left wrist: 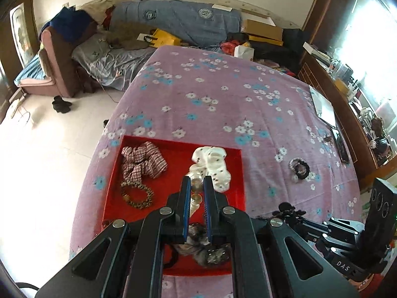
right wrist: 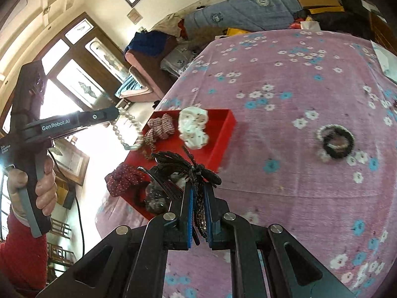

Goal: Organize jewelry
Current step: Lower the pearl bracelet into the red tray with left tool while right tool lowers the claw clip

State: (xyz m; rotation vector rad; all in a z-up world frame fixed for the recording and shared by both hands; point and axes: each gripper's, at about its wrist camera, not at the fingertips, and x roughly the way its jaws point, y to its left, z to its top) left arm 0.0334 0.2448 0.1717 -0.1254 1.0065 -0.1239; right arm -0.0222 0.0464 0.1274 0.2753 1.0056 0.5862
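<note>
Clamped in the left gripper (right wrist: 116,115), a pearl strand (right wrist: 125,130) hangs over the red tray's (right wrist: 223,134) left end. Right gripper (right wrist: 198,193) pinches a dark beaded hair clip (right wrist: 183,165), long axis crosswise, beside the tray.

Glossy red plastic tray (left wrist: 238,173) on a matt, floral purple cloth bedspread (left wrist: 223,99). Soft cloth scrunchies (left wrist: 144,161) lie inside. Shiny pearl beads (right wrist: 124,126) hang from matt black plastic left tongs (right wrist: 113,114).
</note>
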